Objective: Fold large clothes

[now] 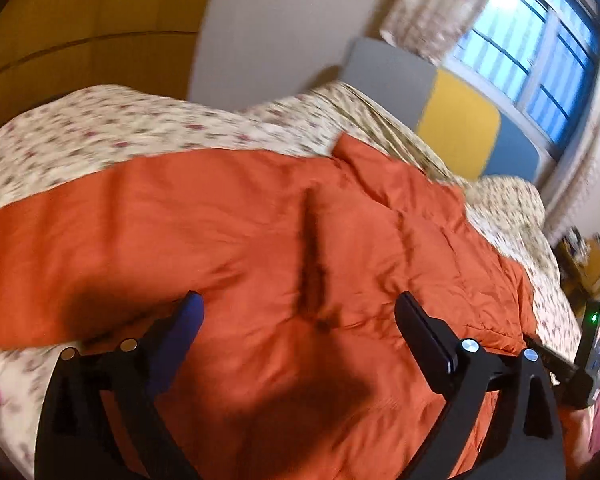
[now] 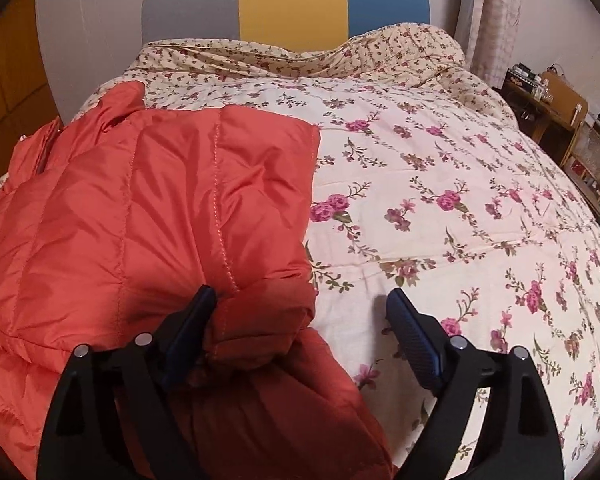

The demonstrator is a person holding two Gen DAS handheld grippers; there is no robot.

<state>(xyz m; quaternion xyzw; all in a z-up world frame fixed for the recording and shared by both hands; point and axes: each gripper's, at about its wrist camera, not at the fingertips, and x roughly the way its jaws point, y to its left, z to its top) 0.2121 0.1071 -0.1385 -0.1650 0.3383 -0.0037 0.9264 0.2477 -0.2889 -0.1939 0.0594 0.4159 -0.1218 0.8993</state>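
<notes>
Black forked fingers with blue pads, silver screw heads

A floral-printed cream bedspread is backed by a grey, yellow and blue padded headboard; right of the headboard, a blue-lit barred window and a brown wooden side table are seen.

The bed is seen close from above by both wrist cameras. The left view is rolled, facing across the orange jacket toward the headboard; the right view squarely faces that headboard. Jacket, bed and headboard are shared.
</notes>
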